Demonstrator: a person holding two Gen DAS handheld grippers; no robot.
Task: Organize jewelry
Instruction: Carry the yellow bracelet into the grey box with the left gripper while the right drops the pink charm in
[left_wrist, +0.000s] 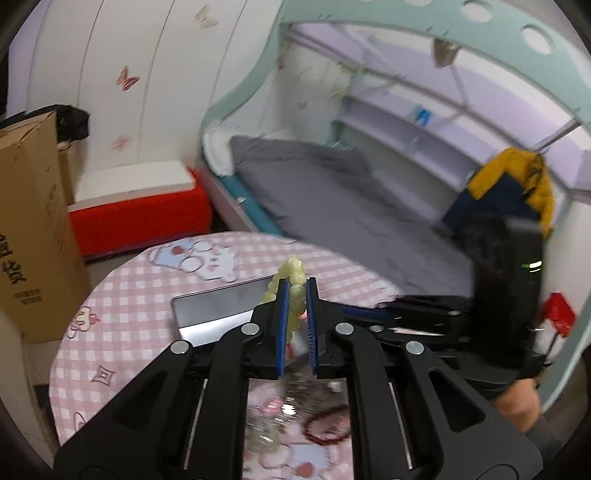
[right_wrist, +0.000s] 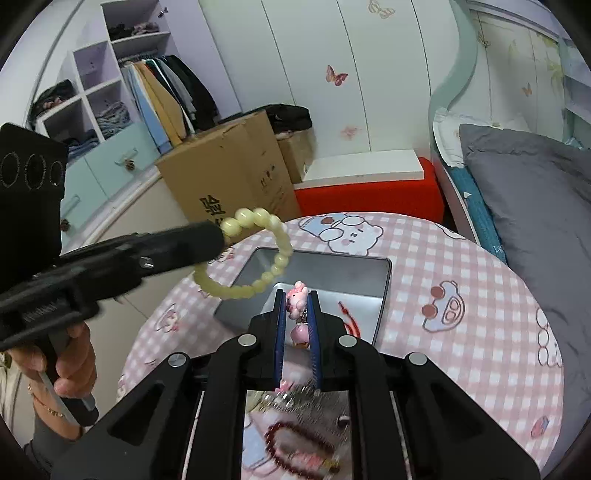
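**Both grippers carrying jewelry above the tray**

The left gripper (left_wrist: 297, 291) is clamping a pale yellow bead bracelet (right_wrist: 255, 254), which is hanging over the metal tray (right_wrist: 384, 291) on the counter (right_wrist: 461, 295). The right gripper (right_wrist: 298, 306) is pinching a pink charm (right_wrist: 296, 297). The bracelet looks light, smooth and floppy, so gripping across the beads seems safest.

Pale yellow bead bracelet (right_wrist: 255, 254): clamped at one side, loop hanging free in the air over the tray's 9 o'clock edge. Open metal tray (right_wrist: 332, 269): grey, shallow, flat on the bench. Pink charm (right_wrist: 296, 300): figurine above a round pink bead, pinched upright over the tray's 6 o'clock edge. Dark red bead bracelet (right_wrist: 291, 443): lying flat on the bench at 6 o'clock of the tray, blurred.
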